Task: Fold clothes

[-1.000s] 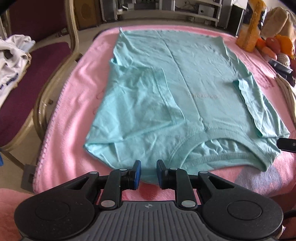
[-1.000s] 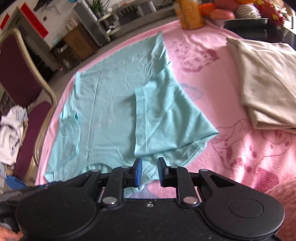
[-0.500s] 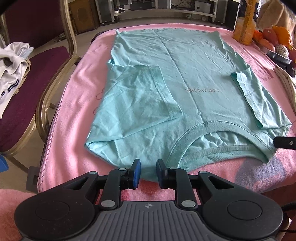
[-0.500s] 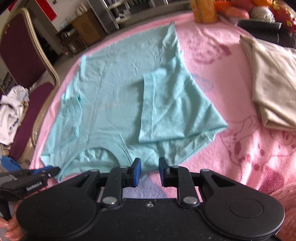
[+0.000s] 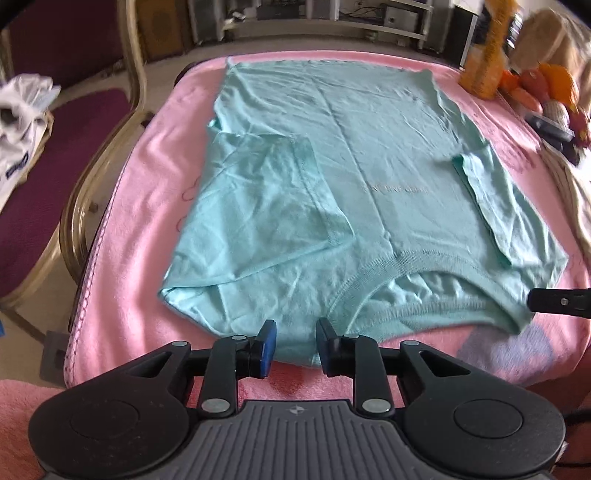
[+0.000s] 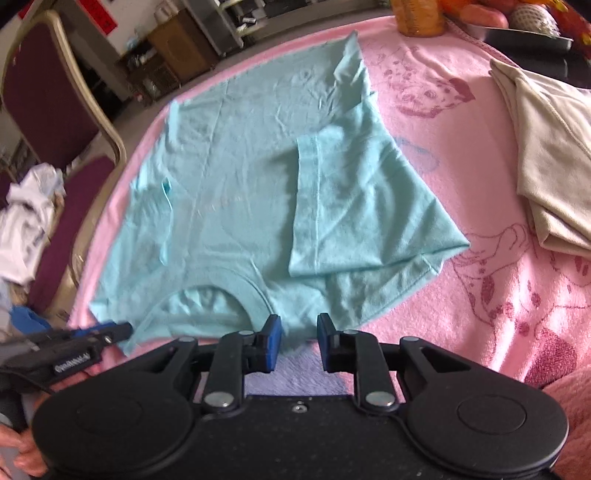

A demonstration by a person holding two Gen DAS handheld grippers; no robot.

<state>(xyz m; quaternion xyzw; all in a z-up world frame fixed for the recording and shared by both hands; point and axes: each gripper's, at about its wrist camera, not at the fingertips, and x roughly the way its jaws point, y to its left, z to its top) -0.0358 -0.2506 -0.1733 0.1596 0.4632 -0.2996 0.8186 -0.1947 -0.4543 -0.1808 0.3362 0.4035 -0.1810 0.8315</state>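
a: biggest first — pink blanket (image 5: 147, 206) covering the desk, printed with spotted dogs on the right side.
b: on it, spread flat, a mint t-shirt (image 5: 388, 177), collar nearest, hem at the far edge, both sleeves folded inward over the body.
a: beside it, on the right, a beige garment (image 6: 546, 155) already folded, cut off by the frame.
b: containers? only a dark tray (image 6: 524, 35) at the far right corner, with orange and red fruit-like things; too blurred to name.
a: left of the desk, a maroon chair (image 5: 48, 192) holding crumpled white clothes (image 5: 22, 110).
b: left tongs (image 5: 293, 347) just over the near shoulder edge, left of the collar; jaws apart by a narrow gap, pads not pressing cloth, nothing held.
a: right tongs (image 6: 298, 341) likewise at the near edge, right of the collar; narrow gap, empty.
b: faint print on the shirt's chest unreadable. contact between fingertips and fabric hard to judge.
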